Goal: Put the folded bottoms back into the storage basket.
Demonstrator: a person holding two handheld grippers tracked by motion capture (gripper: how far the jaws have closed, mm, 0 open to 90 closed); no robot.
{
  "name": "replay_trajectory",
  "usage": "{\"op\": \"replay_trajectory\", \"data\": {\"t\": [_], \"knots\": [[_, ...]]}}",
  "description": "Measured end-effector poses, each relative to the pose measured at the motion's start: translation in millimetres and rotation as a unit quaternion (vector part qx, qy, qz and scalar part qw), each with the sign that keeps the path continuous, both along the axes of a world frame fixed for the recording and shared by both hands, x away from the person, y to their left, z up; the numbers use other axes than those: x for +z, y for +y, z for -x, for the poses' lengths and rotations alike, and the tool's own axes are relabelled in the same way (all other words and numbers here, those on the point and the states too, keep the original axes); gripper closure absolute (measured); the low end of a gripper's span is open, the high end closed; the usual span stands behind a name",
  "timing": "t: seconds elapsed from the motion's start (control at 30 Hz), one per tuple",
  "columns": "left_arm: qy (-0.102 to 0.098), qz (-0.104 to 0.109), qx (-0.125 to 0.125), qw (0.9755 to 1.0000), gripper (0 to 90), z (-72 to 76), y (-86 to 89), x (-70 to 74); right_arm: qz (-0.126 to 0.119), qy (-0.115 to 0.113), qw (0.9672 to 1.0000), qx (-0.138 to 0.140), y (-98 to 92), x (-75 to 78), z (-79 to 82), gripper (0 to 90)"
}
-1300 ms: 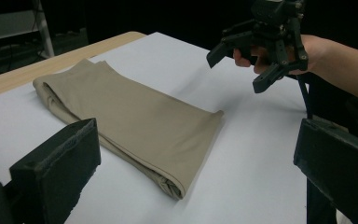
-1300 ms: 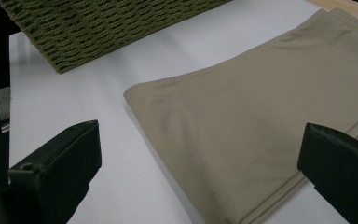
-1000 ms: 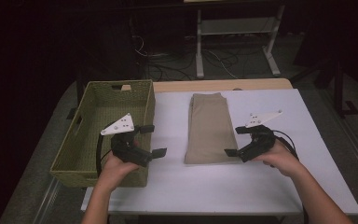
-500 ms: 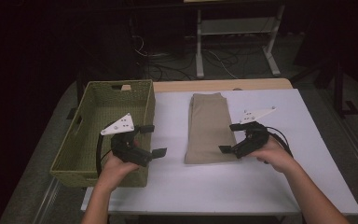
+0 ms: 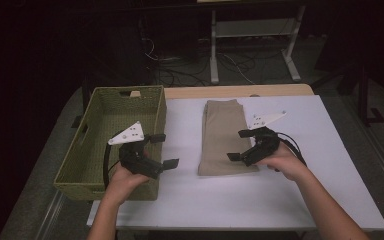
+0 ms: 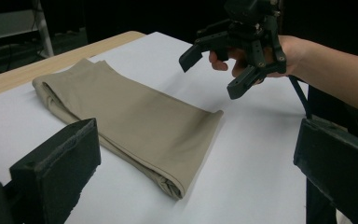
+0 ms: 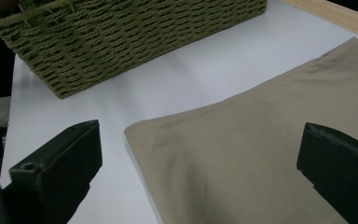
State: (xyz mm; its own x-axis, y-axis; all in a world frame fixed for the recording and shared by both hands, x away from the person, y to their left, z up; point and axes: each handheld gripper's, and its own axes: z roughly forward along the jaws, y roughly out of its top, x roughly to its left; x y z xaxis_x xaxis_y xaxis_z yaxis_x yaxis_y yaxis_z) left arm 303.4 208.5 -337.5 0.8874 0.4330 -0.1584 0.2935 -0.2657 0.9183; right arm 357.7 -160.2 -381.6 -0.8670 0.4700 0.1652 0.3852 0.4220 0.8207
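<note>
While both grippers hang with jaws spread wide and gripping nothing, the right gripper (image 5: 241, 145) hovers over the near right corner of the trousers (image 5: 225, 136), and the left gripper (image 5: 163, 149) sits by the basket's (image 5: 91, 150) near right corner, facing the cloth across bare table. Trousers: tan, folded into a long flat stack, lying mid-table on the white top (image 5: 290, 195), just right of the basket, short end toward the person. Judged soft, light, limp; likely to sag and unfold if lifted by one corner. Best hold looks like the near folded edge (image 6: 175, 189), one jaw slid under all layers, a gripper at each near corner. Tabletop smooth, probably slick, so the stack may slide when nudged. Basket woven, green, open-topped. Beyond: wood strip at the far table edge, a white stand (image 5: 252, 37), cables on a dark floor.
</note>
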Motion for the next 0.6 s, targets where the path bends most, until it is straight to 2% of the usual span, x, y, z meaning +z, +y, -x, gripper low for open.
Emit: {"op": "replay_trajectory", "data": {"t": [0.1,0.33,0.4,0.43,0.47,0.6], "knots": [[0.0,0.0,0.001,1.0,0.5,0.0,0.0,0.0,0.002,0.002,1.0,0.001,2.0,-1.1,-0.2,0.0],[0.002,0.0,0.001,1.0,0.5,-0.4,0.0,0.0,0.005,-0.002,1.0,0.007,-0.1,-2.6,-1.0,7.5],[0.002,0.0,0.001,1.0,0.5,-0.5,0.1,0.0,0.005,-0.007,0.9999,0.01,-1.1,-3.8,0.4,16.7],[0.002,0.0,0.001,1.0,0.5,-0.5,0.1,0.0,0.005,-0.007,0.9999,0.01,-1.1,-3.8,0.4,16.7],[0.002,0.0,0.001,1.0,0.5,-0.5,0.1,0.0,0.012,-0.008,0.9998,0.01,-1.0,-4.7,1.2,22.0],[0.003,0.0,0.001,1.0,0.5,-0.5,0.2,0.0,0.014,-0.006,0.9997,0.018,-1.2,-7.3,1.1,29.5]]}}
